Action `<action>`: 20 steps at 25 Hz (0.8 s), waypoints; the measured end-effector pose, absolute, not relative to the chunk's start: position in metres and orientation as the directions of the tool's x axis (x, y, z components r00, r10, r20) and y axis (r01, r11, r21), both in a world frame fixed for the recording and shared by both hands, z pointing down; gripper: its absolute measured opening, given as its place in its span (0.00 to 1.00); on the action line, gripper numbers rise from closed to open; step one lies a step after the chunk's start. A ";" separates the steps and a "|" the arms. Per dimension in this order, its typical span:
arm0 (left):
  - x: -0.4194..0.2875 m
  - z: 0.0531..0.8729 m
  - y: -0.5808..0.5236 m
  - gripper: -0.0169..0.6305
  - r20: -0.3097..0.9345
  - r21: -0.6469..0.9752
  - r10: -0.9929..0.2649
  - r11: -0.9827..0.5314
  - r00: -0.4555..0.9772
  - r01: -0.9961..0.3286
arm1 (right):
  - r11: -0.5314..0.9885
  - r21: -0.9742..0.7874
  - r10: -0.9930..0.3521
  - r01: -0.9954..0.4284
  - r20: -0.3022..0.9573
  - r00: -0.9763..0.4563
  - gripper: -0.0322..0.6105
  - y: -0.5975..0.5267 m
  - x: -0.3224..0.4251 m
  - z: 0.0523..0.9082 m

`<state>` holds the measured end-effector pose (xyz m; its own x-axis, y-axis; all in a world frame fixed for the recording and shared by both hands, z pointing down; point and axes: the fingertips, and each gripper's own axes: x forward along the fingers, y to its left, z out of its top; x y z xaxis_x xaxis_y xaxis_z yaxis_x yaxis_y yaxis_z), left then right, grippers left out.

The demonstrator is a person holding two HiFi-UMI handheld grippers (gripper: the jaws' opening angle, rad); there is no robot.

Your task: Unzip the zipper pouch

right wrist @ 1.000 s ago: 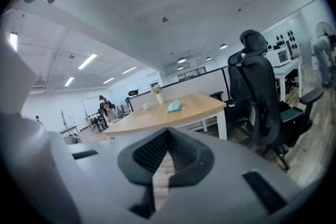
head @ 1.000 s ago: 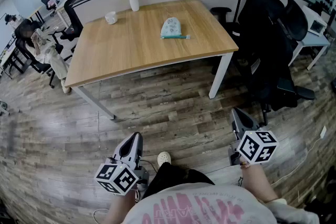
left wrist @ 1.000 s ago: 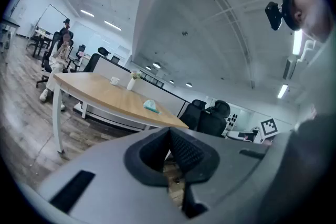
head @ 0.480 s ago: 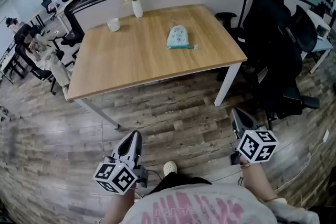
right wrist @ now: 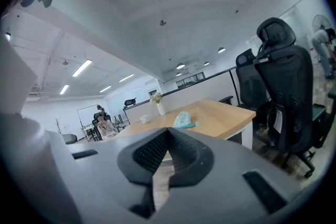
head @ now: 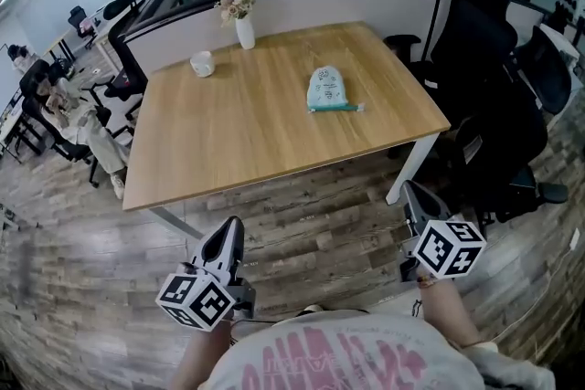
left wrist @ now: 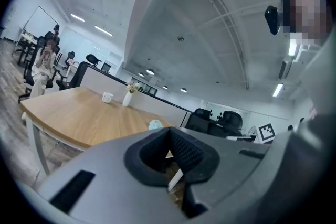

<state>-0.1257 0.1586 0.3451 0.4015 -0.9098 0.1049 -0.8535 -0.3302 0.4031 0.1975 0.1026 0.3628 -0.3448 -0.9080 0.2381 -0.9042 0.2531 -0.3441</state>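
Bottom of the frame: the left hand-held gripper (head: 230,231) and right hand-held gripper (head: 410,194) both hang low by the body, jaws pinched together on nothing. Probably just carry posture, since the table (head: 228,132) isn't in reach. The zipper pouch (head: 326,89) lies flat right of centre, teal edge facing this way. A cup (head: 202,62) and vase (head: 244,30) sit beyond.

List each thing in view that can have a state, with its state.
zipper pouch: lying flat on the table, untouched; zipper too small to read.
left gripper: jaws shut, empty, short of the table.
right gripper: jaws shut, empty, short of the table.
cup: upright on the table.
vase: upright, holding flowers.
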 end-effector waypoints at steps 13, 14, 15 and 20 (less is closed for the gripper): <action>-0.134 0.399 0.087 0.03 0.199 0.412 -0.860 -0.361 0.470 -0.836 | 0.209 -0.307 -0.851 -0.929 0.411 -0.327 0.05 0.043 0.156 0.429; -0.134 0.401 0.079 0.03 0.198 0.425 -0.860 -0.358 0.471 -0.832 | 0.215 -0.307 -0.848 -0.927 0.412 -0.334 0.05 0.035 0.155 0.430; -0.134 0.403 0.070 0.03 0.198 0.432 -0.860 -0.354 0.471 -0.829 | 0.221 -0.309 -0.845 -0.925 0.413 -0.340 0.05 0.026 0.154 0.431; -0.132 0.407 0.015 0.03 0.209 0.428 -0.868 -0.333 0.451 -0.840 | 0.269 -0.334 -0.824 -0.903 0.405 -0.396 0.05 -0.034 0.148 0.435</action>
